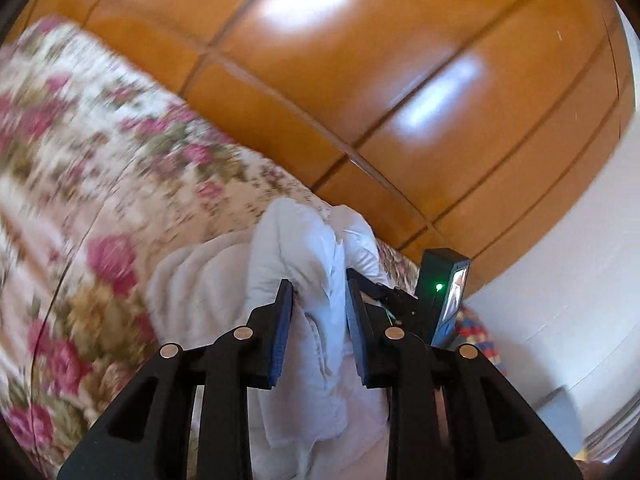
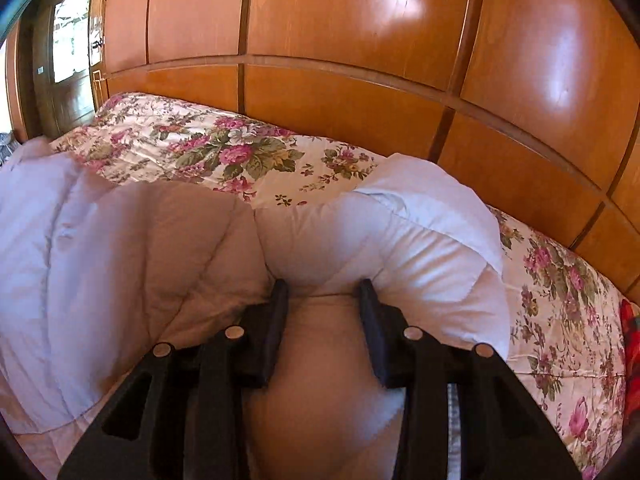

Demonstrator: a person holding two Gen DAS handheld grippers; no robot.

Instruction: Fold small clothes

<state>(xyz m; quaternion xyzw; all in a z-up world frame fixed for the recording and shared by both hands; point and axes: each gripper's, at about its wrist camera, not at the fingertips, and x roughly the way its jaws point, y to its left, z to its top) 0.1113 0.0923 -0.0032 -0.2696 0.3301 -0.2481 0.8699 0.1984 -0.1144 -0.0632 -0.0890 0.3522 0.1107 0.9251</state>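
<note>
Two claws, one padded white garment (image 1: 304, 248) on a flowered bedspread (image 1: 92, 152).

Left wrist view: my left claw (image 1: 318, 300) stands narrowly parted, its blue-faced pads pressed on a bunched fold of the white quilted fabric, which fills the gap between them and rises just beyond the fingertips. The cloth looks puffy and stitched in channels, pale white with a faint bluish cast where light strikes it, creamier lower down. To the left of the claw the bedspread streaks past in blur, pink roses and green leaves on cream. Just right of my fingertips sits the other gripper's black housing (image 1: 444, 292), a green light showing. Beyond and above everything runs glossy orange wood panelling (image 1: 360, 60).

Right wrist view: my right claw (image 2: 323, 292) is partly open, its two black fingertips set against a thick rolled edge of the same garment (image 2: 380, 240); the fabric bulges just ahead of and between the tips, and whether the pads truly pinch it I cannot tell. The roll curves away to the right of the claw, plump and smooth. Left of the claw a broad quilted panel spreads wide, white at the far side, beige-tinted nearer me. Past the garment lies the bedspread (image 2: 240, 152), sharp here, roses in clusters. Wood panels (image 2: 360, 20) stand behind the bed, a dark doorway (image 2: 68, 40) at far left.
</note>
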